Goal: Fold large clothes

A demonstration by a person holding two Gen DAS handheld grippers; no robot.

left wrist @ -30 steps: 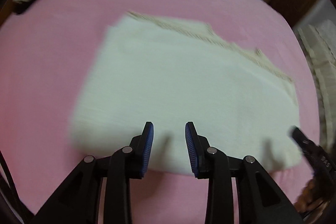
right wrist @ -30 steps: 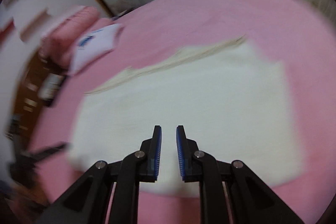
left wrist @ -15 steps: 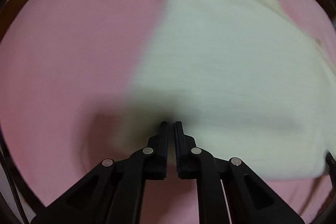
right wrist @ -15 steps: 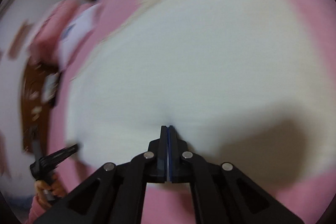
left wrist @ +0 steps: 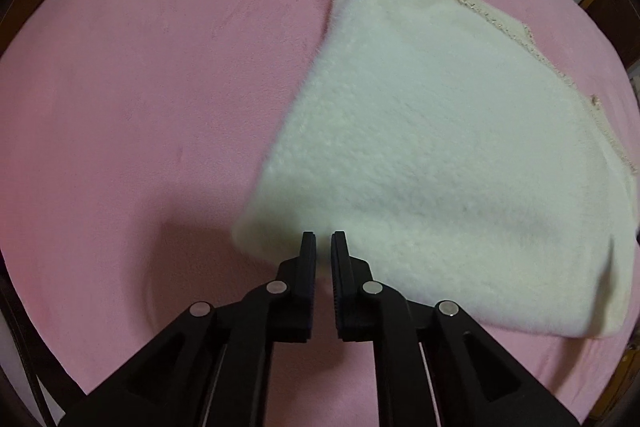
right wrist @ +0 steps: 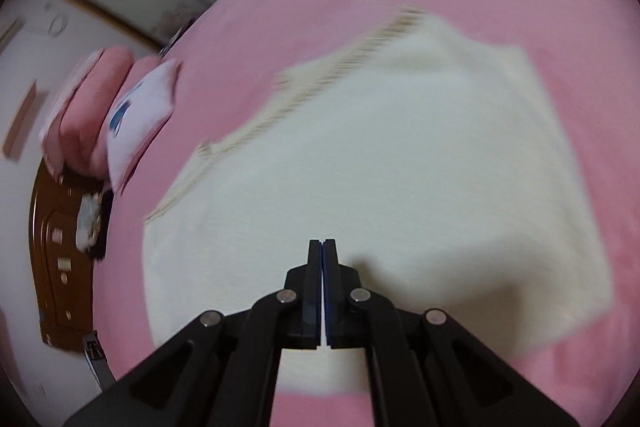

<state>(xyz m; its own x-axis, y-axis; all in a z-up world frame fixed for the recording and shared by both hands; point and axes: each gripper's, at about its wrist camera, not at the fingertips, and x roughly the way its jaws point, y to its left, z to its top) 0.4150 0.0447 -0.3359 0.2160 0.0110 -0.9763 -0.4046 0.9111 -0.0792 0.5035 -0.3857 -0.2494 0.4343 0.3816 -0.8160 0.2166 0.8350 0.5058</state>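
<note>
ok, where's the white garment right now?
The white garment lies folded on the pink bedspread, right of centre in the left wrist view, its near corner at the left tongs.

Left gripper [left wrist: 323, 245] nearly closed, right gripper [right wrist: 322, 247] fully closed.

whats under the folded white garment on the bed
The white garment lies on the pink bedsheet, which shows all around it. Whether anything else lies beneath cannot be seen, because the garment covers that patch.
</note>
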